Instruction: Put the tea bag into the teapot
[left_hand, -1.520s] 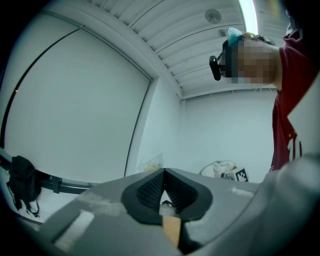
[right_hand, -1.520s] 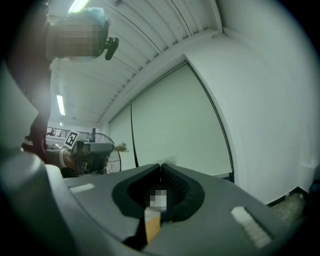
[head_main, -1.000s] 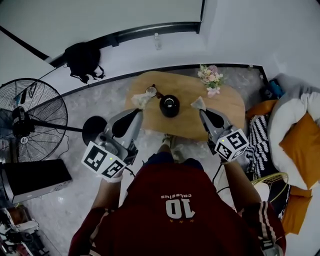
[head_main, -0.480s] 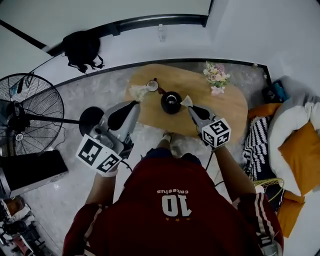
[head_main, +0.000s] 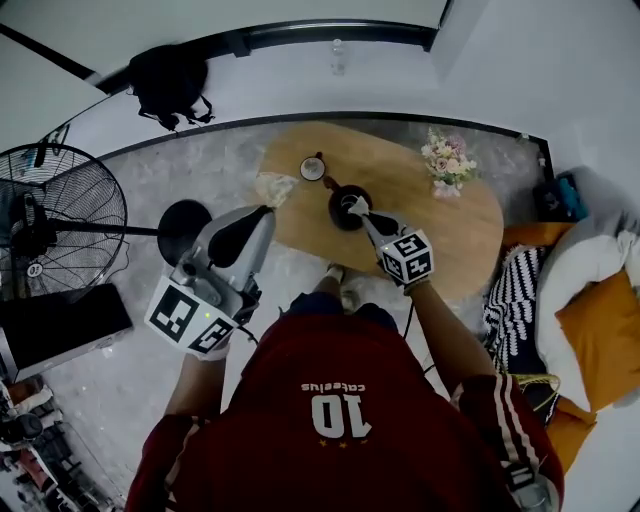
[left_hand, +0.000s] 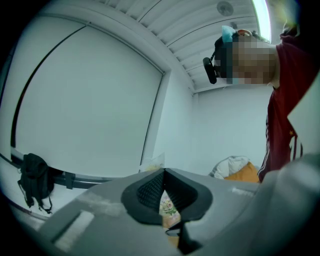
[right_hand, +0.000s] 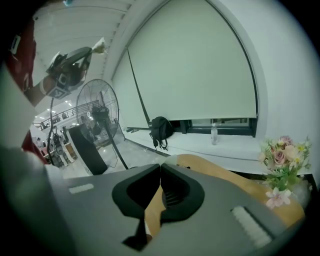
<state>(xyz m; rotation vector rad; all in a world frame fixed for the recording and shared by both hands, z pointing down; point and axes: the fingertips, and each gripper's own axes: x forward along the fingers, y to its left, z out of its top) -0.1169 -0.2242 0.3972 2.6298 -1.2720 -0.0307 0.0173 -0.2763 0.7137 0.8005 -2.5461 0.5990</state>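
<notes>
A black teapot stands near the middle of the oval wooden table. My right gripper reaches over it, shut on a small white tea bag that hangs right at the pot's open top. In the right gripper view the jaws are together with a pale bit at their tip. My left gripper is held off the table's left edge, shut on a pale paper wrapper. That wrapper sticks up above the closed jaws.
A small cup sits behind the teapot and a bunch of flowers at the table's far right. A standing fan and black box are left. A black bag lies at the wall; cushions are right.
My right gripper has carried the tea bag leftwards from the table's right part to just over the teapot. The left gripper has drifted slightly left with the wrapper.
</notes>
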